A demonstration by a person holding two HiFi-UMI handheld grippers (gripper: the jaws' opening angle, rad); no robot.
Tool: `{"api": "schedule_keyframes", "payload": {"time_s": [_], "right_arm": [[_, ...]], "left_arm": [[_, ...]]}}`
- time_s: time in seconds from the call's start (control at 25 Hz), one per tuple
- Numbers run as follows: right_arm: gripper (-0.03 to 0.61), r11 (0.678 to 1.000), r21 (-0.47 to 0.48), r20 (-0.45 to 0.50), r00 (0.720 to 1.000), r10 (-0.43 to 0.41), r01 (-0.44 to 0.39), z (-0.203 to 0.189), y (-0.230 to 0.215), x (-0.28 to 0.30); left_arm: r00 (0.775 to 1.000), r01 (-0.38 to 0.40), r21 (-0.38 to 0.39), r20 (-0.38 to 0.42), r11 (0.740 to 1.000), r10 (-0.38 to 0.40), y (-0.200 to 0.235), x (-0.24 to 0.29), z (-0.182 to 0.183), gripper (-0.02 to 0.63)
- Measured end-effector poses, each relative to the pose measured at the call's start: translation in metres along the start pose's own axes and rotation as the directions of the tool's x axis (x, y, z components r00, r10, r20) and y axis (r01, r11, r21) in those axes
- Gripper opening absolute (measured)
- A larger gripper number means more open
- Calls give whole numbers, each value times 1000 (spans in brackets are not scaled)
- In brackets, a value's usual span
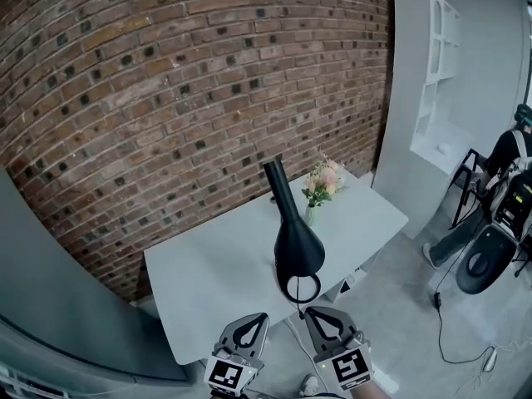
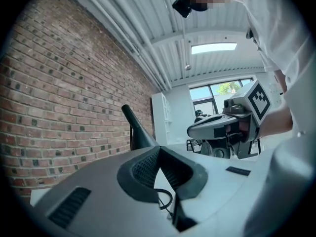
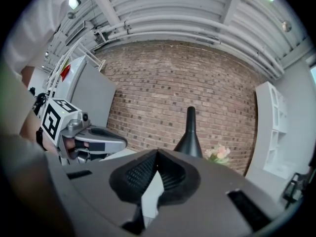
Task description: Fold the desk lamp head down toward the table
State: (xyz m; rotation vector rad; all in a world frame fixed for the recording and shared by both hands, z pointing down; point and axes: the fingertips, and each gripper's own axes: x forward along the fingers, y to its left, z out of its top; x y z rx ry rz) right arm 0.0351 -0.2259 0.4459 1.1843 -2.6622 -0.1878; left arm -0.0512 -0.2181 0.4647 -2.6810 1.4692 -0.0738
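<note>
A black desk lamp (image 1: 298, 246) stands near the front edge of the white table (image 1: 208, 281). Its narrow neck points up and back, its wide bell hangs low, and a ring (image 1: 302, 288) sits at the bottom. My left gripper (image 1: 258, 317) and right gripper (image 1: 312, 311) hover side by side just off that edge, below the lamp and apart from it. Both are shut with nothing in them. The lamp (image 2: 137, 132) rises beyond the closed tips of my left gripper (image 2: 158, 148) in the left gripper view. It also stands straight ahead as the lamp (image 3: 190, 135) past my right gripper (image 3: 158, 152).
A small vase of pink flowers (image 1: 323, 184) stands on the table behind the lamp. A brick wall (image 1: 166, 98) backs the table. A white shelf unit (image 1: 428, 73) stands at the right. A seated person (image 1: 509, 177) and a cable (image 1: 453, 339) on the floor are at far right.
</note>
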Motion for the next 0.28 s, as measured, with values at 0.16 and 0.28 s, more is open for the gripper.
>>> {"api": "schedule_keyframes", "payload": {"time_s": [0.16, 0.28], "right_arm": [[17, 999, 10, -2, 999, -36, 36, 3, -5, -3], [17, 999, 15, -2, 999, -49, 49, 5, -5, -4]], "left_arm": [[1000, 16, -19, -7, 1000, -16, 0, -4, -1, 8], [999, 37, -2, -2, 999, -37, -2, -5, 11, 8]]}}
